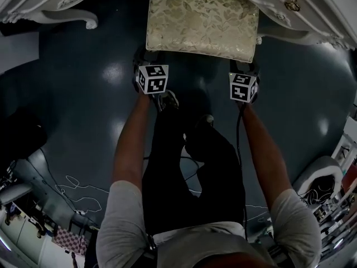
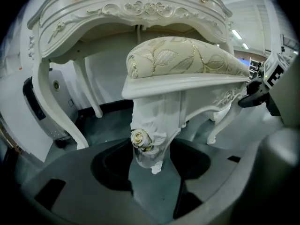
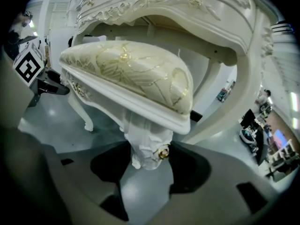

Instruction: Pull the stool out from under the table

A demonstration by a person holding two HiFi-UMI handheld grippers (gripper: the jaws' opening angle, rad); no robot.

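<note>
The stool (image 1: pixel 202 22) has a cream and gold patterned cushion and white carved legs. Its far half stands under the white ornate table (image 1: pixel 33 4). My left gripper (image 1: pixel 146 57) is at the stool's near left corner. In the left gripper view its jaws (image 2: pixel 152 172) close on the carved front leg (image 2: pixel 152 125) just below the seat (image 2: pixel 187 57). My right gripper (image 1: pixel 244 67) is at the near right corner. It is shut (image 3: pixel 145 177) on the other front leg (image 3: pixel 147 144), under the cushion (image 3: pixel 131 74).
The table's curved white legs (image 2: pixel 51 102) (image 3: pixel 234 102) stand on either side of the stool. The person's shoes (image 1: pixel 167 99) rest on the dark glossy floor just behind the grippers. Cables (image 1: pixel 72 183) and clutter lie at the lower left, and more equipment (image 1: pixel 329 188) at the lower right.
</note>
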